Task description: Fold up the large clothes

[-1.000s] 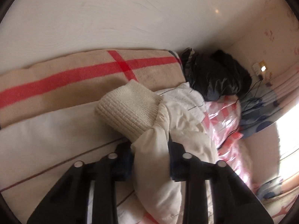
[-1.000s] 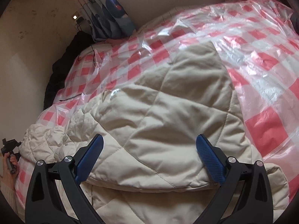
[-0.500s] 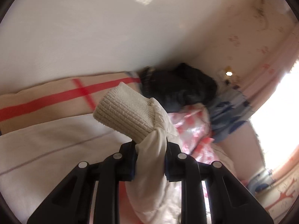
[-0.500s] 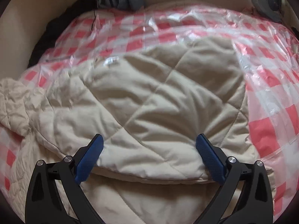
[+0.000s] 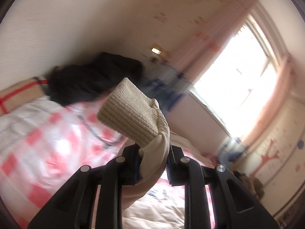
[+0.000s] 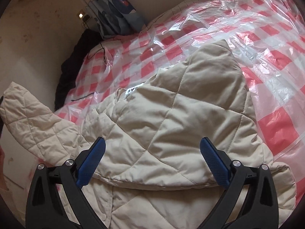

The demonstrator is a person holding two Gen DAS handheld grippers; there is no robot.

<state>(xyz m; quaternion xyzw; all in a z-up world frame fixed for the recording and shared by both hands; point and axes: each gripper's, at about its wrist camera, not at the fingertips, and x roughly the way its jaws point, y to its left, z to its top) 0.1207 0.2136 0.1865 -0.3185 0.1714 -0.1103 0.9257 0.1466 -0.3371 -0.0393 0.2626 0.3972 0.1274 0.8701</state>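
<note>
Above the bed (image 6: 238,28), left claw (image 5: 153,164) pinches the jacket (image 6: 171,114) sleeve (image 5: 154,152); right claw (image 6: 152,152) spread.

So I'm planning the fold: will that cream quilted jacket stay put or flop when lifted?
Probably floppy: the sleeve droops from the left gripper. The padded jacket looks light. It may slide on the glossy plastic sheet.

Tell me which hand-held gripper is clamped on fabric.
The left hand-held gripper, shut on the cream quilted jacket's sleeve below its ribbed knit cuff; the right hand-held gripper is open.

Beige quilted jacket (image 6: 171,126) spread flat, sleeve (image 5: 154,156) raised
</note>
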